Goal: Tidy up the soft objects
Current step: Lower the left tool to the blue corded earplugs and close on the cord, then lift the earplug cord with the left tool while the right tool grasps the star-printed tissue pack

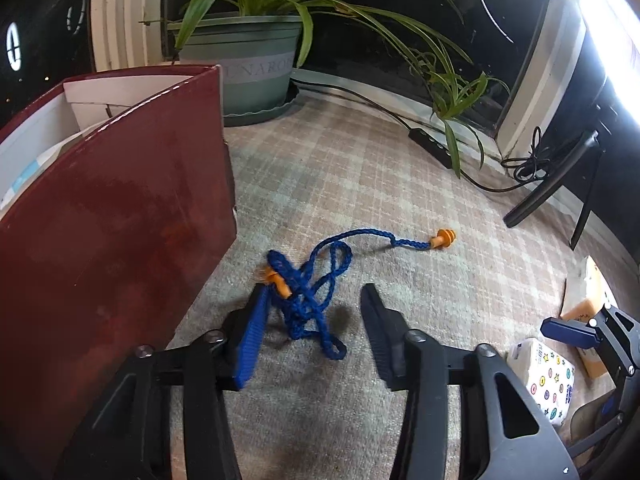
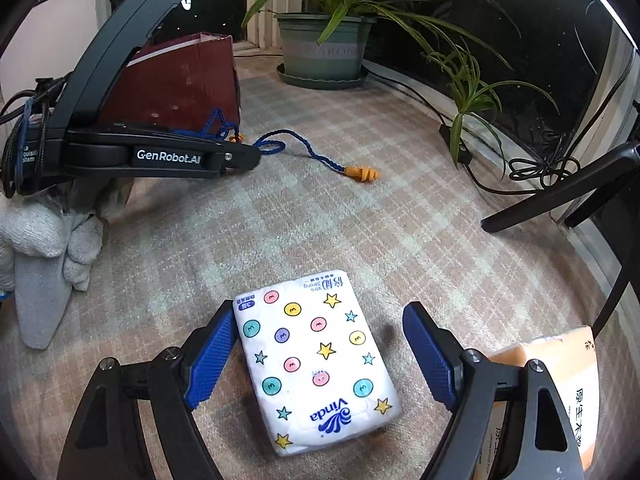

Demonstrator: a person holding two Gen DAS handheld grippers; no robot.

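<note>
Your left gripper (image 1: 316, 300) stands open around the blue cord (image 1: 316, 292); one earplug (image 1: 276, 278) is half hidden. Your right gripper (image 2: 320, 344) is open around the tissue pack (image 2: 316, 364), not clearly pressing it.

Plaid cloth (image 2: 360, 216) carries tissue pack (image 2: 316, 364), corded earplugs (image 1: 316, 280), red box (image 1: 108, 216), plant pot (image 1: 256, 68)

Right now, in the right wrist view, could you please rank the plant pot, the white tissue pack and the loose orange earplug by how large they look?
1. white tissue pack, though it lies nearest the camera, so its lead over the pot is unsure
2. plant pot
3. orange earplug
</note>
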